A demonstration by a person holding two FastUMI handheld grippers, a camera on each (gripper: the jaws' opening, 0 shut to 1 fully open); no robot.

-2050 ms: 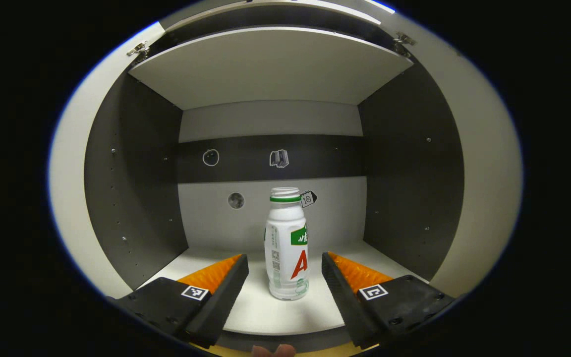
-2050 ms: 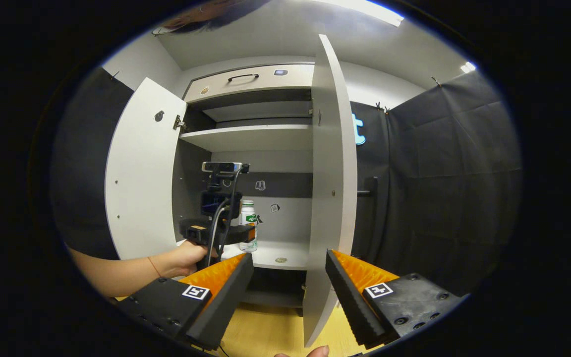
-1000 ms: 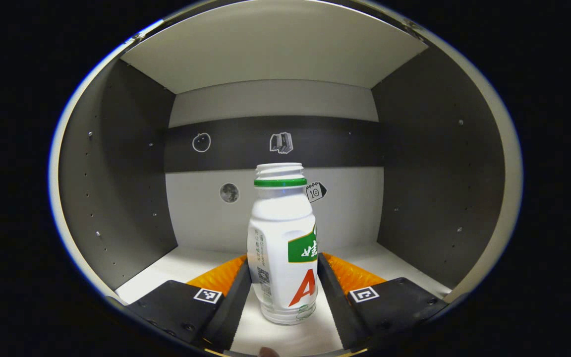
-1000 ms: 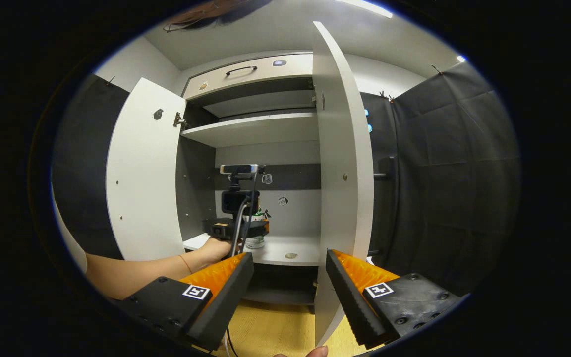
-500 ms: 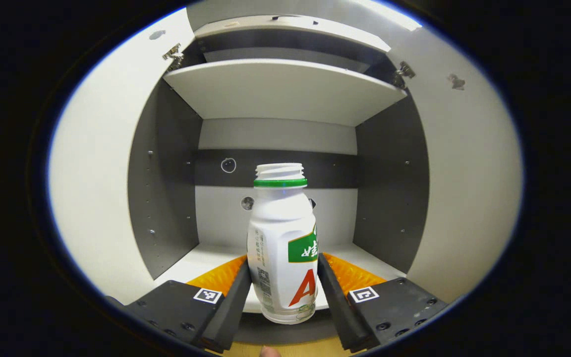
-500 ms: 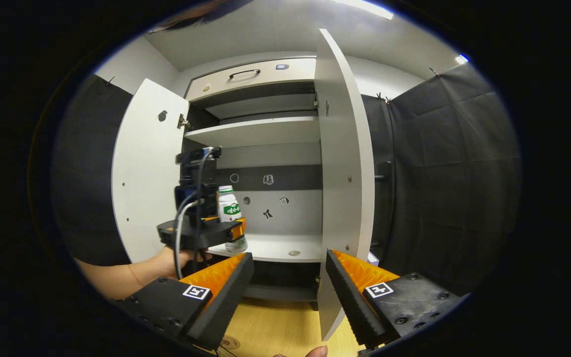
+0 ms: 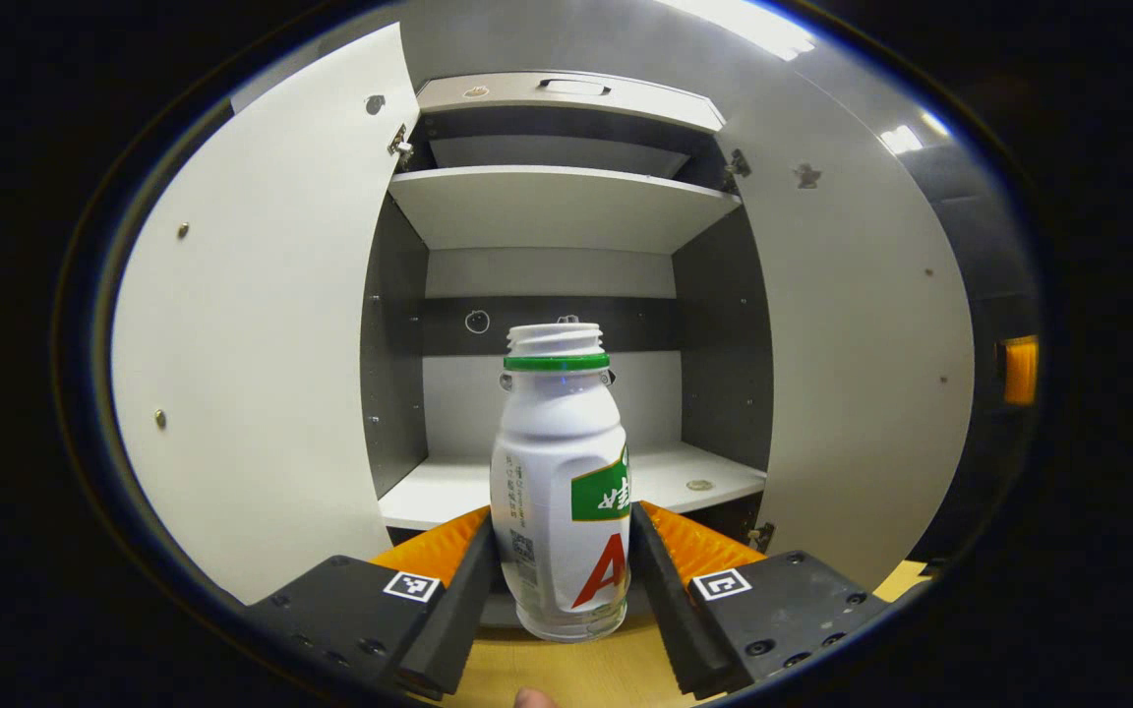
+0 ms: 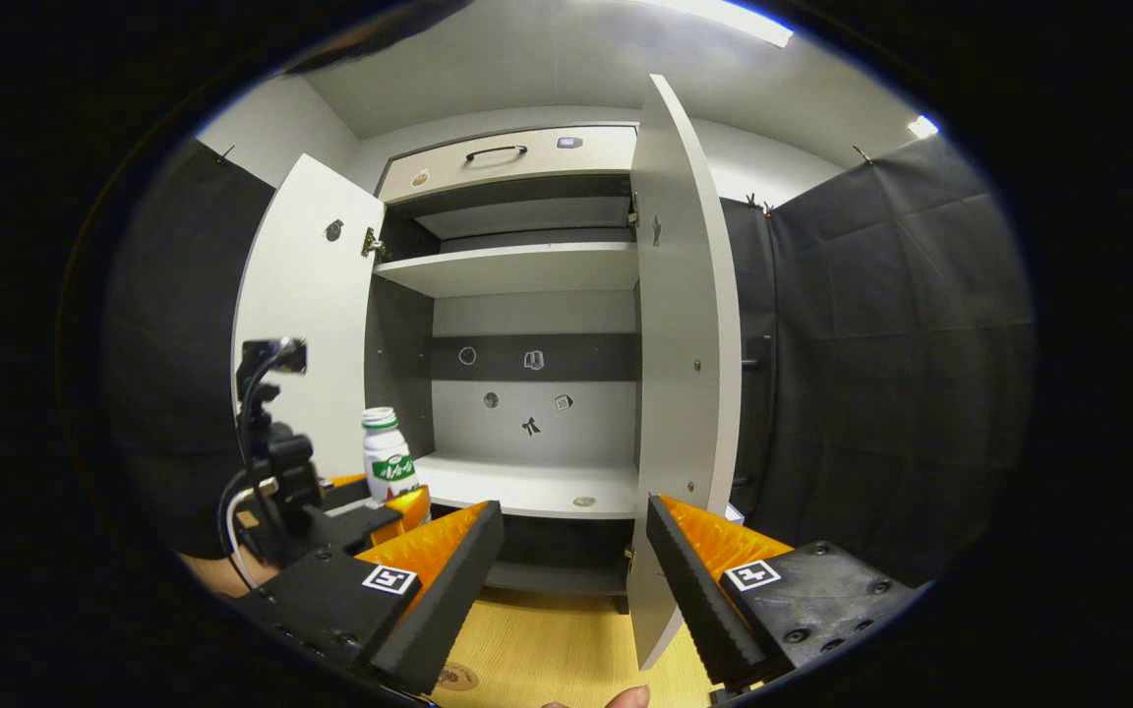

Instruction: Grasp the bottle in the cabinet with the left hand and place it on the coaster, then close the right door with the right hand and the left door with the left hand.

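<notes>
— Where was the bottle (image 7: 563, 482)?
— Outside the cabinet (image 7: 566, 211), upright, clamped mid-body by the left hand-held gripper (image 7: 563, 565); the right hand-held gripper (image 8: 574, 560) gaped empty.
— Handling?
— Probably light, smooth plastic; slippery, so grip the waist.

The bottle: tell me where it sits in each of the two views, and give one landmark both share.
Left gripper view: the bottle stands upright at bottom centre, clamped between the left gripper fingers, in front of the open cabinet.
Right gripper view: the bottle is at lower left, held by the left gripper, beside the left door.
Shared landmark: the upper shelf.
</notes>
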